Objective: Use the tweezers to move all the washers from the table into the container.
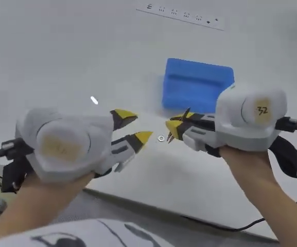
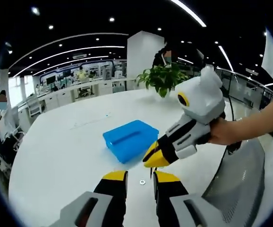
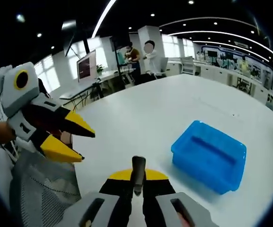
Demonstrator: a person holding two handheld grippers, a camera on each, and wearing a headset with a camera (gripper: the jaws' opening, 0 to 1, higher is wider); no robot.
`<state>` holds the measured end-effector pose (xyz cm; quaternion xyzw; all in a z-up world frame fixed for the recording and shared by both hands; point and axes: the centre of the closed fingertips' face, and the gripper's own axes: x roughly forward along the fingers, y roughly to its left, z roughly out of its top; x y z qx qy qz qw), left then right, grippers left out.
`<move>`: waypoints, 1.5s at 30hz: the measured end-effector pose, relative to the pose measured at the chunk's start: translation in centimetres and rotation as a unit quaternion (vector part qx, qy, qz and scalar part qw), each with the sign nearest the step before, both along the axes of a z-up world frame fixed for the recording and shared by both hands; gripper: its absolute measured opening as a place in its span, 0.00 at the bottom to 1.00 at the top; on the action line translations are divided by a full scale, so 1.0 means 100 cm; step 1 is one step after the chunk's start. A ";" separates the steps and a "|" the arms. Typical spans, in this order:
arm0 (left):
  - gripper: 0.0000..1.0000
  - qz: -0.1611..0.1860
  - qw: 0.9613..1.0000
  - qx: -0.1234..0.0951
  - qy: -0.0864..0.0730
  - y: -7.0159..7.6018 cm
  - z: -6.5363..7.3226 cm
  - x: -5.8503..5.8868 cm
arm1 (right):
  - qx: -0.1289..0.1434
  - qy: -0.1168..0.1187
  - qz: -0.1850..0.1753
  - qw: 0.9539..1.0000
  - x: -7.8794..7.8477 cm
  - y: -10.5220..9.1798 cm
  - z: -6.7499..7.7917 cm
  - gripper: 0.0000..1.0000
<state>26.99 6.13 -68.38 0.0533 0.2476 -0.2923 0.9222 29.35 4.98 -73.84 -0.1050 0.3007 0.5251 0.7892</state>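
Note:
A small metal washer (image 1: pixel 161 138) lies on the white table (image 1: pixel 60 62), between the two grippers. In the left gripper view the washer (image 2: pixel 142 181) sits just ahead of the gap between my left gripper's (image 2: pixel 141 177) jaws, which stand open with nothing in them. My left gripper (image 1: pixel 133 126) points right toward the washer. My right gripper (image 1: pixel 172 126) faces it from the right, shut on dark tweezers (image 3: pixel 136 173) that stick out between its yellow tips. The blue container (image 1: pixel 197 85) stands just beyond the right gripper; its inside is hidden from here.
A small bright object (image 1: pixel 93 100) lies on the table beyond my left gripper. A white power strip (image 1: pixel 181 15) runs along the far edge. The table's near edge (image 1: pixel 138 201) passes under my hands. A black cable (image 1: pixel 292 126) trails from the right gripper.

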 end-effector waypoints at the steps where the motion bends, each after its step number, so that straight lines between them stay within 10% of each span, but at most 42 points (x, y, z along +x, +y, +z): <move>1: 0.20 -0.006 1.000 -0.005 -0.004 -0.004 0.003 0.004 | -0.003 -0.008 0.005 1.000 -0.002 0.001 0.002 0.02; 7: 0.15 -0.059 0.998 -0.003 -0.010 -0.031 0.005 0.013 | -0.009 -0.037 0.021 0.999 -0.011 0.008 0.013 0.02; 19: 0.00 -0.075 0.996 0.006 -0.037 -0.037 0.011 0.015 | -0.015 -0.062 0.024 0.998 -0.011 0.008 0.015 0.02; 22: 0.00 -0.144 0.987 0.045 -0.059 -0.041 0.010 0.011 | -0.019 -0.068 0.030 0.997 -0.010 0.008 0.016 0.04; 26: 0.00 -0.196 0.978 0.052 -0.047 -0.043 0.011 0.007 | -0.022 -0.080 0.055 0.995 -0.012 0.006 0.018 0.05; 33: 0.00 -0.313 0.947 0.072 -0.032 -0.045 0.017 0.001 | -0.033 -0.097 0.094 0.990 -0.018 0.003 0.021 0.06; 39: 0.00 -0.333 0.938 0.088 -0.029 -0.046 0.016 0.002 | -0.048 -0.116 0.100 0.987 -0.017 0.002 0.018 0.05; 42: 0.00 -0.328 0.940 0.085 -0.025 -0.046 0.016 0.002 | -0.044 -0.113 0.093 0.988 -0.017 0.002 0.018 0.04; 45: 0.00 -0.282 0.957 0.065 -0.023 -0.044 0.015 0.006 | -0.042 -0.107 0.085 0.990 -0.013 0.002 0.016 0.04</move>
